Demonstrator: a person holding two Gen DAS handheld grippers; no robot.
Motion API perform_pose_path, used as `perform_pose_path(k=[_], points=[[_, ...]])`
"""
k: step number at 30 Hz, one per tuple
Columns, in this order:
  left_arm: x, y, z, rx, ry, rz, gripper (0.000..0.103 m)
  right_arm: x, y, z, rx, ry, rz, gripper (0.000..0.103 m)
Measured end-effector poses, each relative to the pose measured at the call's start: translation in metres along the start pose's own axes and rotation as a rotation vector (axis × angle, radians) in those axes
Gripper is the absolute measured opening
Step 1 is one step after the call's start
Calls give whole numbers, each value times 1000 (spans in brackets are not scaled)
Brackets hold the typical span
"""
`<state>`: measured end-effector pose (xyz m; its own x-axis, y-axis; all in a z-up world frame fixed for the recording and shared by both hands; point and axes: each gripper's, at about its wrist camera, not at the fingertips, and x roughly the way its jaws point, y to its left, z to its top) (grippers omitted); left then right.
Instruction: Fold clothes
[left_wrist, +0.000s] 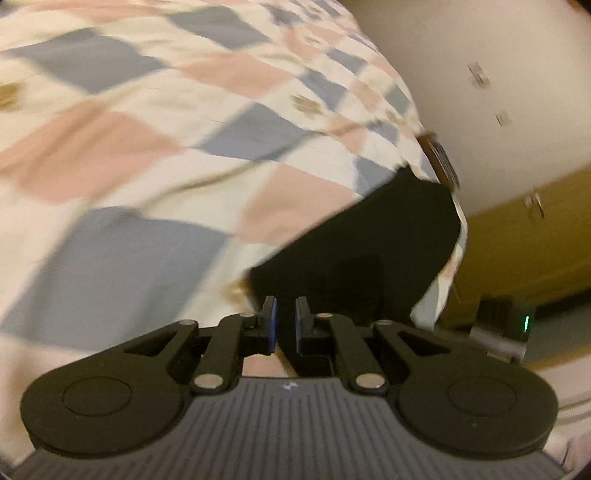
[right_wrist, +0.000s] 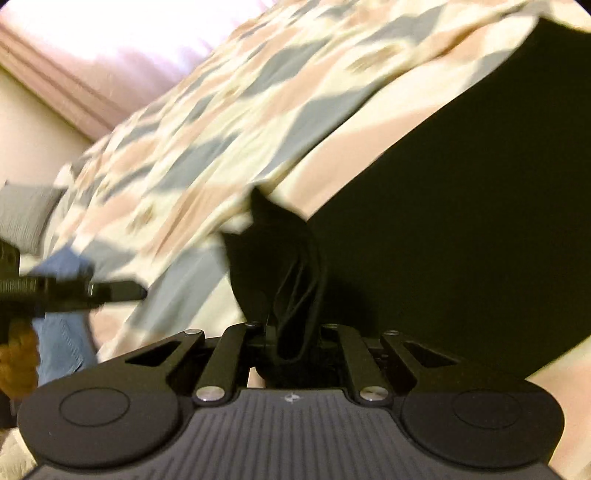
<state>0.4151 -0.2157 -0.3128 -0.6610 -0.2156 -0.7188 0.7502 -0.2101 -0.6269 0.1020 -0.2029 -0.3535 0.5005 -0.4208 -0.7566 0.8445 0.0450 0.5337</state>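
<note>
**Black garment: corner held on the right, left tongs free**

The black garment (right_wrist: 461, 206) lies spread across the patchwork quilt (left_wrist: 147, 122) on the bed, one bunched corner drawn up into your right gripper (right_wrist: 291, 332). That gripper's jaws are closed on the gathered cloth, which hides the pads; the folds run straight down between the linkages, so the hold looks secure.

Your left gripper (left_wrist: 285, 319) hangs just short of the near edge of the same garment (left_wrist: 369, 236). Its blue pads (left_wrist: 272, 321) stand a narrow gap apart with nothing between them. In the right wrist view the left gripper (right_wrist: 122, 290) shows at the left edge, with blue denim (right_wrist: 62, 314) below it, well apart from the held corner.

Recommendations, as judgement only:
- Take the matching corner with the left tongs before lifting further; a one-sided lift will likely skew the fold.
- Pinch the black cloth alone. The quilt lies directly under it and may come up with it.
- Keep both corners level and the edge taut as you carry them over.

Both views are motion-blurred; the garment's far edge near the bed's edge cannot be judged.
</note>
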Motion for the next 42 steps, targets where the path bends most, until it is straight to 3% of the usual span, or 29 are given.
perform_pose_path(k=[4,7,10,15,21,34,42], points=[[55,-64,12,161,40,59,12,-36,-73,41,46,-16,15,9],[99,-117,16,294,56,115,15,-60,-127,64,21,-37,9,9],[146,-158,19,365,83,169,17,-81,-176,93,-12,-49,4,9],[208,-214,35,404,69,243,21,-117,-255,148,-66,-72,0,9],[260,-264,59,404,65,261,22,-169,-353,209,-44,-117,-26,9],[334,-318,85,444,118,269,22,-223,-475,258,21,-137,-77,9],[355,-326,93,452,140,272,23,-224,-503,267,18,-111,-78,10]])
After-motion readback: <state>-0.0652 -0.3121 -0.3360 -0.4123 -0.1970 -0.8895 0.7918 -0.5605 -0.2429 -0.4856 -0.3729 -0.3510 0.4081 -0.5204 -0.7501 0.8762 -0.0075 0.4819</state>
